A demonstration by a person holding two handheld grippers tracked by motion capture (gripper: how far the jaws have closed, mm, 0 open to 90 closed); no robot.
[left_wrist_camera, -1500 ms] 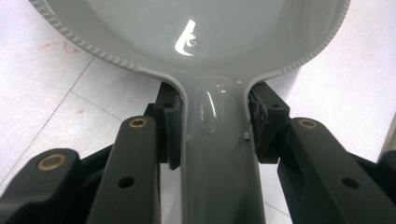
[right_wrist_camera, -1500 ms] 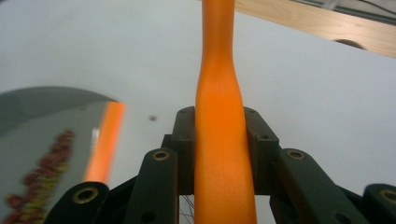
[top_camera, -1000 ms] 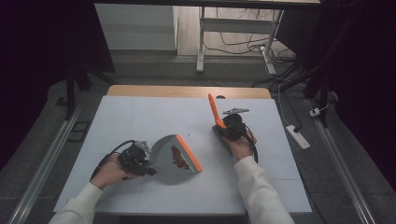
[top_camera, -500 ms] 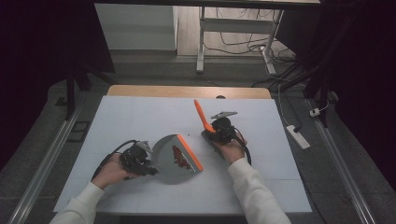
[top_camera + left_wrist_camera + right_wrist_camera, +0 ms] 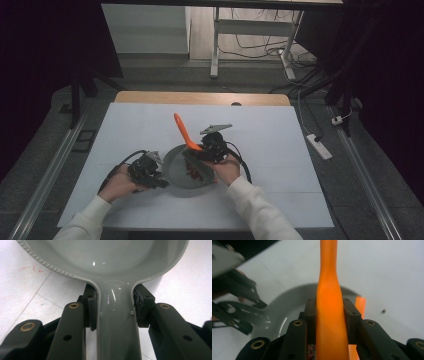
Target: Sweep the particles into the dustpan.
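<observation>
A grey pan (image 5: 175, 169) rests on the white table near its front edge. My left gripper (image 5: 154, 176) is shut on the pan's handle (image 5: 116, 327), and its pads (image 5: 90, 307) press on both sides just behind the beaded rim (image 5: 50, 265). My right gripper (image 5: 201, 152) hovers over the right half of the pan, shut on an orange handle (image 5: 182, 129) that slants up and away to the left. In the right gripper view that handle (image 5: 328, 272) runs straight up between the pads (image 5: 310, 312), with the pan (image 5: 294, 302) below. An orange piece (image 5: 360, 303) lies at the pan's edge, with something dark red (image 5: 196, 172) beneath the gripper.
The white table top (image 5: 280, 150) has a wooden strip (image 5: 200, 98) along its far edge with a small dark hole (image 5: 236, 104). A white power strip (image 5: 320, 146) lies on the floor at the right. Metal rails flank the table, and cables and a frame's legs stand beyond it.
My right gripper has carried the orange handle leftward from the table's middle right to above the pan, now covering the orange piece there. The left gripper and pan have stayed put.
</observation>
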